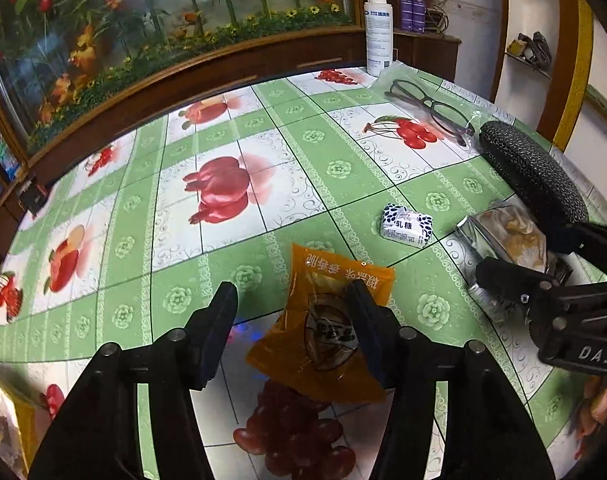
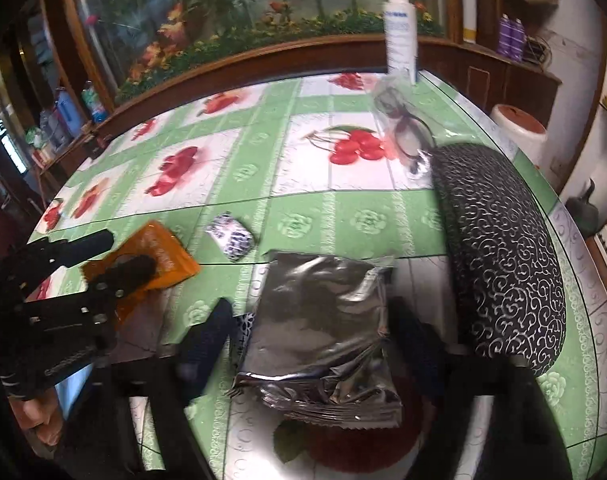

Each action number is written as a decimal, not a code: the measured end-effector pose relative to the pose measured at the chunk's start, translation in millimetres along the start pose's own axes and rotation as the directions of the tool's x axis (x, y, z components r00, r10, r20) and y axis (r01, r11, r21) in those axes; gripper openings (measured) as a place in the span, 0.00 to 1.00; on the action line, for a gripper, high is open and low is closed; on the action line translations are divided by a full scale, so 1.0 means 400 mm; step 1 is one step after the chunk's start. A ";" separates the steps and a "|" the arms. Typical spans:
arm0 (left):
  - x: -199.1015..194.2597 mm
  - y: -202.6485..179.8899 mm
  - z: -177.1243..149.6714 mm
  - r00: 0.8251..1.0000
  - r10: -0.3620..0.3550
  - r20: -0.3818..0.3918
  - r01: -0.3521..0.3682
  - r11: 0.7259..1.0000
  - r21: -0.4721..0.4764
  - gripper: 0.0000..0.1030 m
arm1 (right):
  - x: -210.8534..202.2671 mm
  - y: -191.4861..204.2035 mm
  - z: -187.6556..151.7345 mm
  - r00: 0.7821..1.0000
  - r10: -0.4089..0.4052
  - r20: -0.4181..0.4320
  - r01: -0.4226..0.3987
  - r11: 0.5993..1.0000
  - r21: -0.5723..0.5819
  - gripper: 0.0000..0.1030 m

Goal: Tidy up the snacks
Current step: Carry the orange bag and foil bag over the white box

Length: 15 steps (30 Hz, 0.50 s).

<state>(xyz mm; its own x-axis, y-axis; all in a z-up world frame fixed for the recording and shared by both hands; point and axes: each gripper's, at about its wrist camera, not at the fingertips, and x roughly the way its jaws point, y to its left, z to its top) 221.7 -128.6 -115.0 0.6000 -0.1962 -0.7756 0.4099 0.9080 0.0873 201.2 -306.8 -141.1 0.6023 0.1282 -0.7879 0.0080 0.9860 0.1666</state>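
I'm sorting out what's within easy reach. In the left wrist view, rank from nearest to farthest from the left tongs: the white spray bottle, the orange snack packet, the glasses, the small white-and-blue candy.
1. Orange snack packet: between the left tongs.
2. Small white-and-blue candy: ahead, to the right.
3. Glasses: farther back, right.
4. White spray bottle: at the table's far edge.
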 end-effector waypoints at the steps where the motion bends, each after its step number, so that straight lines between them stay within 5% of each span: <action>1: 0.000 0.013 -0.002 1.000 -0.018 -0.008 0.018 1.000 -0.024 0.48 | -0.003 -0.003 -0.001 0.999 0.046 -0.001 -0.046 0.999 0.017 0.64; 2: 0.001 0.021 -0.004 1.000 -0.024 -0.017 0.024 0.999 -0.034 0.28 | -0.004 -0.002 -0.001 0.998 0.056 -0.003 -0.056 0.998 0.017 0.61; 3: 0.003 0.027 -0.008 0.999 -0.018 -0.031 0.017 0.999 -0.030 0.19 | -0.006 0.004 -0.003 0.999 0.051 0.001 -0.051 0.999 0.006 0.59; 15: -0.091 0.135 -0.138 0.994 -0.101 -0.027 0.095 0.980 -0.172 0.10 | -0.144 -0.013 -0.027 0.973 0.179 0.146 -0.193 0.977 0.089 0.58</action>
<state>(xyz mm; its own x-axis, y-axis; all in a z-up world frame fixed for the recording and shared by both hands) 184.1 -52.2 -116.4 0.5366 -0.2770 -0.7971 0.3407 0.9353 -0.0957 157.8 -318.1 -103.2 0.7037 0.2858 -0.6505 -0.0373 0.9292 0.3678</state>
